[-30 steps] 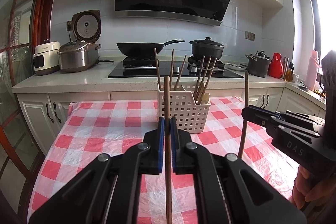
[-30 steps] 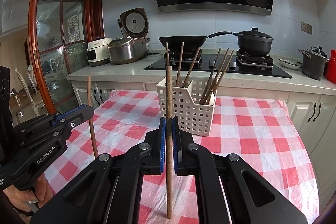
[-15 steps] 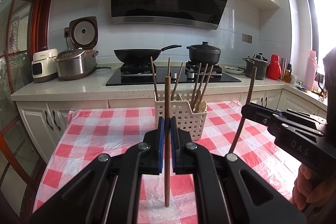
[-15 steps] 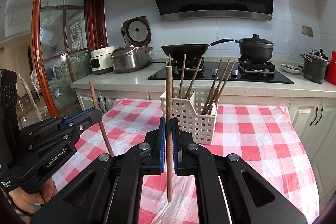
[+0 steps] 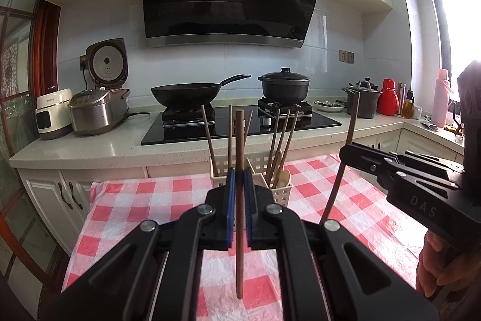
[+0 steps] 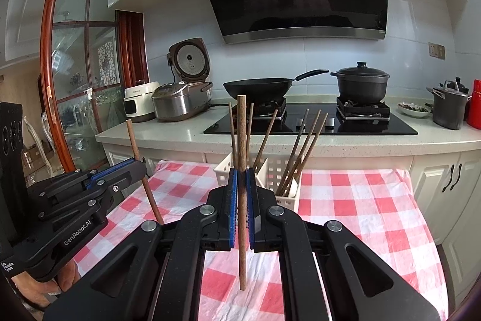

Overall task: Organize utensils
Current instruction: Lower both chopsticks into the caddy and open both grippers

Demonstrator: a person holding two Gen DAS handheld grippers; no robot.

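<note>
My left gripper [image 5: 239, 176] is shut on a brown wooden chopstick [image 5: 239, 245] that stands upright, its lower end clear of the checked cloth. My right gripper [image 6: 241, 179] is shut on a second upright chopstick [image 6: 241, 125]. A white slotted basket [image 5: 284, 191] stands just beyond both grippers and holds several chopsticks and a wooden spoon; the same basket [image 6: 284, 170] shows in the right wrist view. Each view catches the other gripper from the side: the right gripper [image 5: 344, 151] at the right, the left gripper [image 6: 141, 167] at the left, each with its tilted stick.
The table carries a red-and-white checked cloth [image 5: 144, 200]. Behind it runs a counter [image 6: 168, 128] with a black hob, a wok [image 5: 186, 94], a lidded pot [image 6: 362, 83] and two rice cookers [image 5: 96, 107]. A hand [image 5: 442, 266] grips the right tool.
Both grippers have risen with their chopsticks, whose lower ends now hang higher above the cloth. The basket sits lower in both views. Both sticks seen from the side lean more.
</note>
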